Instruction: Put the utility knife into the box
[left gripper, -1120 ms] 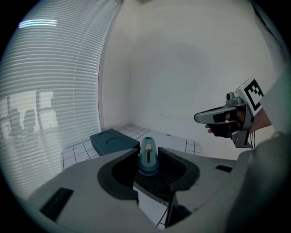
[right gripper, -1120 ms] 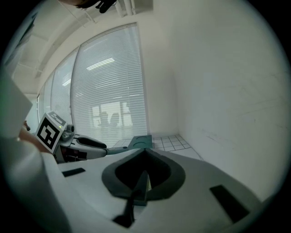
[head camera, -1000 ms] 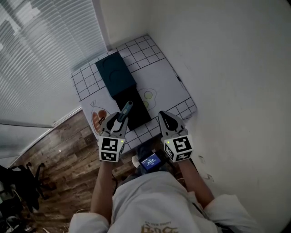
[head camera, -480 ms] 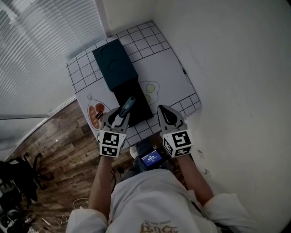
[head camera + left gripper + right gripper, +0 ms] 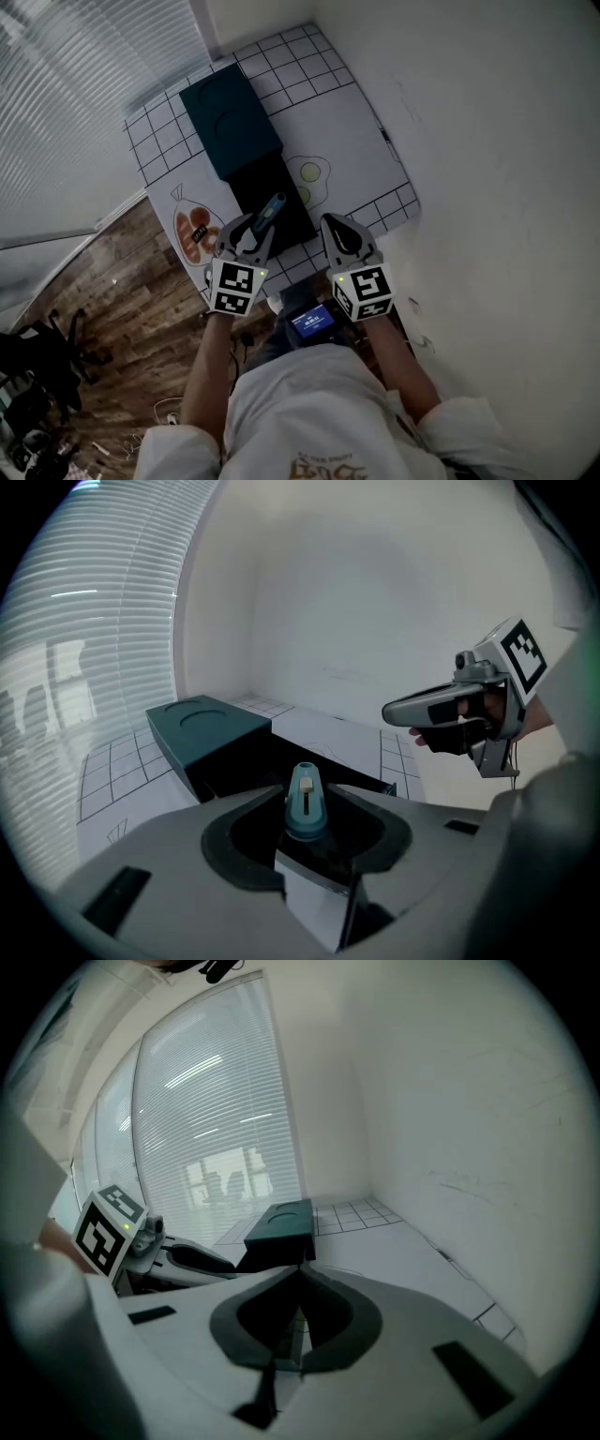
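Note:
The blue utility knife [image 5: 271, 211] sticks out forward from my left gripper [image 5: 251, 228], which is shut on its handle. In the left gripper view the knife [image 5: 305, 802] stands end-on between the jaws. Its tip hangs over the near end of the box's open black tray [image 5: 281, 178], which lies next to the dark teal lid [image 5: 229, 126]. The tray [image 5: 246, 769] and the lid [image 5: 200, 727] lie just ahead of the jaws. My right gripper [image 5: 336, 228] hovers at the tray's near right corner, shut and empty, its tips [image 5: 300, 1271] touching.
The box lies on a white mat [image 5: 349, 141] with grid squares and food drawings. A wood floor [image 5: 94, 300] drops away on the left under window blinds [image 5: 66, 103]. A white wall [image 5: 506, 169] runs close along the right. A small screen [image 5: 309, 324] sits at the person's waist.
The left gripper has carried the knife a little forward, so its tip now reaches over the black tray. The right gripper stays alongside, shut.

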